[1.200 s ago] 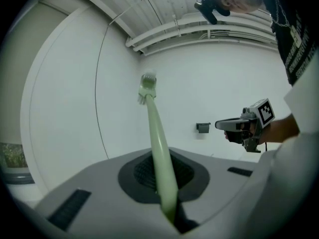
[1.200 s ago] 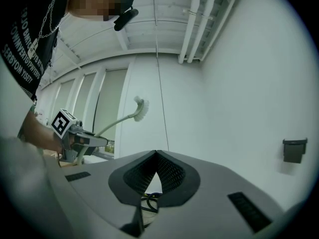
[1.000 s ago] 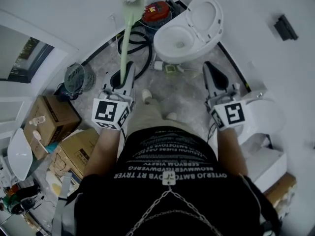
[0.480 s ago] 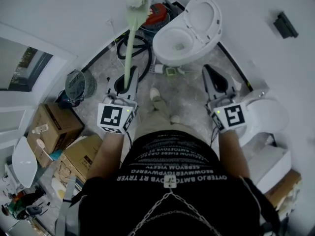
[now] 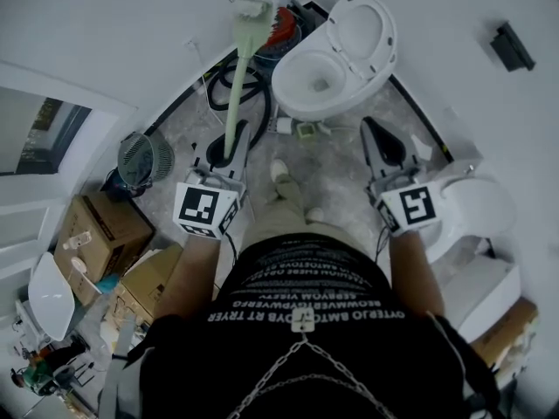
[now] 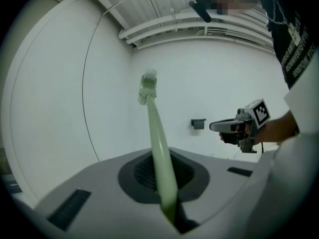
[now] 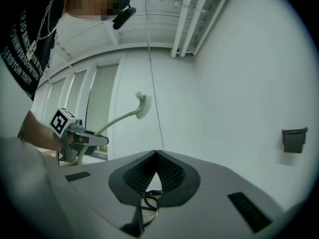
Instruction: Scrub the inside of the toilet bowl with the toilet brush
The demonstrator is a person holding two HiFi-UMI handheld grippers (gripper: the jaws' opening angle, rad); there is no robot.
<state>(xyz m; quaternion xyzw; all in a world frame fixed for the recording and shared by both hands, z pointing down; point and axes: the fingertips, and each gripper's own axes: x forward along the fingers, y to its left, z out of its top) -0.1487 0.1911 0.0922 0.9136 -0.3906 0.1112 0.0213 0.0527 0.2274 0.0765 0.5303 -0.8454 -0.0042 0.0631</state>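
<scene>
Brush (image 5: 236, 72) is clamped by its handle in the left gripper (image 5: 229, 143). Its long axis points up and away, bristle head topmost, left of the toilet bowl (image 5: 297, 103) and outside it. The head leans nearer the bowl than a second ago. The right gripper (image 5: 382, 143) has its jaws together, empty. The bowl, lid up, holds a little water.

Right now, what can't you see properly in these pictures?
- Toilet bowl: in the head view it is too small to tell whether its inside is dirty. Neither gripper view shows it.
- Toilet brush: in the left gripper view the handle's lower end is buried inside the left claw.
- Red thing: in the head view it is partly behind the brush head and too small to identify.
- Floor: in the head view the person's body covers much of it.
</scene>
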